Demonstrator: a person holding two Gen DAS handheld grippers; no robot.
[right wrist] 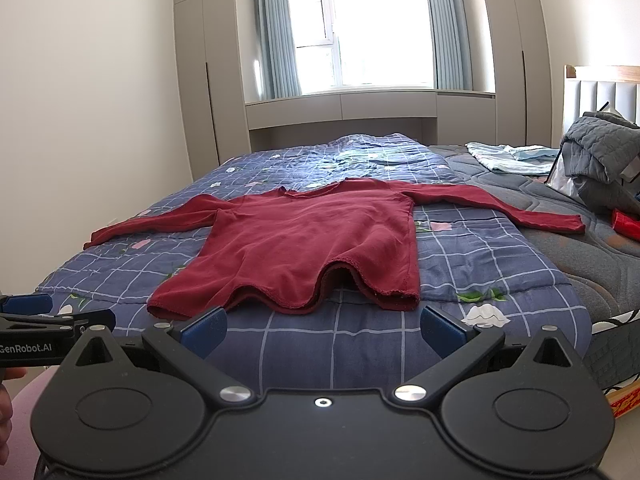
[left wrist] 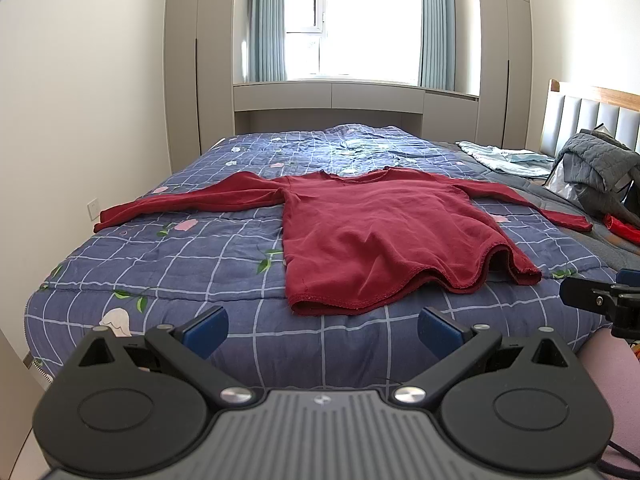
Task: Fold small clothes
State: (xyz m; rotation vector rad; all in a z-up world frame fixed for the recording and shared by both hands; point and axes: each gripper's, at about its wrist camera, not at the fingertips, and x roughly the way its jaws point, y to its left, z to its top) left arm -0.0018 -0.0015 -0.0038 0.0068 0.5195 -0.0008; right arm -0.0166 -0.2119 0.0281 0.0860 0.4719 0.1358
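A dark red long-sleeved shirt lies flat on the bed, front up, both sleeves spread out to the sides, hem toward me and slightly rumpled. It also shows in the right wrist view. My left gripper is open and empty, held short of the hem, off the foot of the bed. My right gripper is open and empty, also short of the hem. Each gripper shows at the edge of the other's view.
The bed has a blue checked floral quilt. At the right by the headboard lie a grey quilted pile, light blue cloth and a small red item. Wardrobes and a window stand behind.
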